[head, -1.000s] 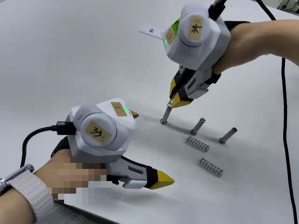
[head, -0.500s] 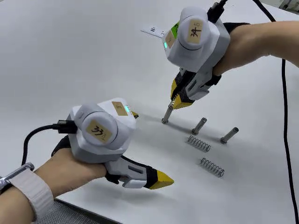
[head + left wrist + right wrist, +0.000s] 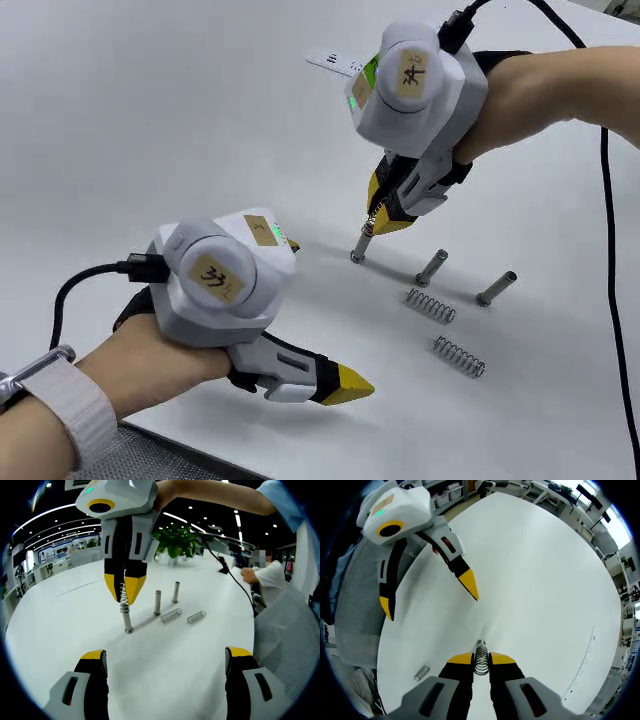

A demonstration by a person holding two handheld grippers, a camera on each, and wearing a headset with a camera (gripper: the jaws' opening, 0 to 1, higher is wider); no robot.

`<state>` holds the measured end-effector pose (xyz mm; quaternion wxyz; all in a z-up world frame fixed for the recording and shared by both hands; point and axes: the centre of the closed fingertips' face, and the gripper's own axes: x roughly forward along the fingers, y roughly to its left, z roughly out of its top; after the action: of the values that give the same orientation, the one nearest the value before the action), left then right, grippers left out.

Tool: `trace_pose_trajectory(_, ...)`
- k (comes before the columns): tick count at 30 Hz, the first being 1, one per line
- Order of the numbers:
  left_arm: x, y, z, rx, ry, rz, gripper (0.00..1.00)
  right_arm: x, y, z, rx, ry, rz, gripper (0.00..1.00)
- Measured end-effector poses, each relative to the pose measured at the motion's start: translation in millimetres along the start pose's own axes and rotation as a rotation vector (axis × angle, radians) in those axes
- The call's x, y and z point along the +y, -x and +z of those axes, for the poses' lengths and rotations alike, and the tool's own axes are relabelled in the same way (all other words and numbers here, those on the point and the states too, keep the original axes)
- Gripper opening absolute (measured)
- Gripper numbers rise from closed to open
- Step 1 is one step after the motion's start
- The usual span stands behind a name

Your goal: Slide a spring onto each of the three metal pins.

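A handwritten sticker (image 3: 216,279) tops the left tongs (image 3: 165,655), another sticker (image 3: 411,72) the right tongs (image 3: 380,218) (neither legible). The white strip (image 3: 335,62) carries print too small to read.

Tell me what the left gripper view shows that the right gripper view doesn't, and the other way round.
Left gripper view: a side-on look at the middle pin and far pin standing upright, two loose springs lying beside them, and a potted plant behind.

Right gripper view: the left claw with jaws apart, and a mesh chair past the table edge.

Both: the held spring clamped in the right claw at the top of the nearest pin, the white table, and at least one loose spring.
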<state>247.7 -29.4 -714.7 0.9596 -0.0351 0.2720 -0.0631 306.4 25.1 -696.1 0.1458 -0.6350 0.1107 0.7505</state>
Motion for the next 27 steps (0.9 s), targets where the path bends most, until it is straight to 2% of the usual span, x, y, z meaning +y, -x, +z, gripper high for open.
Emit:
trace_pose_trajectory(9, -0.7, 0.4, -0.6, 0.001, 0.0, -0.005, 1.0, -2.2, -12.6, 2.0, 0.006, 0.007, 0.011, 0.13)
trace_pose_trajectory(18, 0.4, 0.6, -2.1, 0.004, 0.005, -0.01, 1.0, -6.3, -32.2, -1.7, 0.019, 0.011, 0.019, 0.13)
trace_pose_trajectory(27, 1.0, 1.3, -3.6, 0.007, 0.01, -0.008, 1.0, -2.2, -42.7, -4.1, 0.025, 0.008, 0.022, 0.13)
